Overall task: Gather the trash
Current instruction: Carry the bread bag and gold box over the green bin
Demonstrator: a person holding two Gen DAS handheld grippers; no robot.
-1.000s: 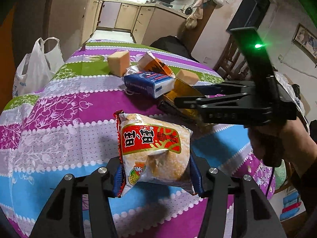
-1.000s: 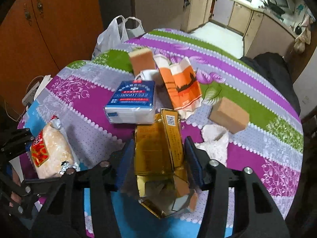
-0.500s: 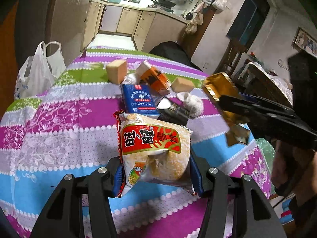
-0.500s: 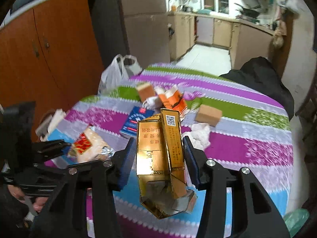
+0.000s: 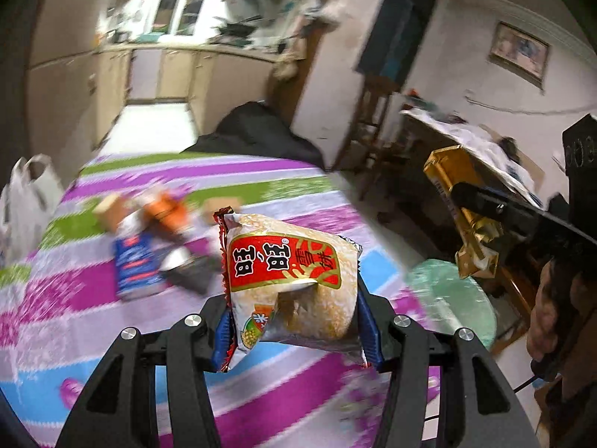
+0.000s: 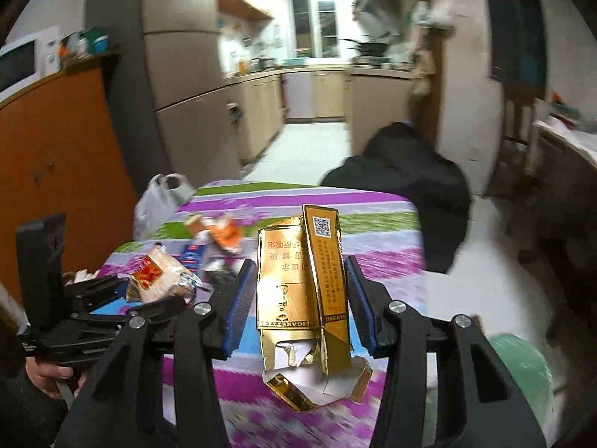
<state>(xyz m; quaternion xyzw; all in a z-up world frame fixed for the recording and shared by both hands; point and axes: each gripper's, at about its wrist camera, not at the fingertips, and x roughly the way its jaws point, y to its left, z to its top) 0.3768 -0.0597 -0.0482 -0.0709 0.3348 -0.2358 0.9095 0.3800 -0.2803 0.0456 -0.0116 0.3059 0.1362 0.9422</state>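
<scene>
My left gripper (image 5: 294,332) is shut on a rice cracker packet (image 5: 287,280) with a red label and holds it above the striped tablecloth (image 5: 74,328). My right gripper (image 6: 298,310) is shut on a torn gold carton (image 6: 302,298), lifted over the table's near edge. The carton also shows at the right of the left wrist view (image 5: 462,216). The packet shows at the left of the right wrist view (image 6: 156,280). A green bin bag (image 5: 447,298) sits below the table's right side and also shows in the right wrist view (image 6: 522,366).
On the table lie a blue tissue pack (image 5: 134,265), an orange carton (image 5: 168,212), brown blocks (image 5: 108,205) and dark wrappers (image 5: 190,268). A white plastic bag (image 5: 26,201) hangs at the far left. A dark-covered chair (image 6: 403,179) stands behind the table.
Both grippers have lifted with their loads and swung to the right, away from the table middle. The green bin bag has come into view.
</scene>
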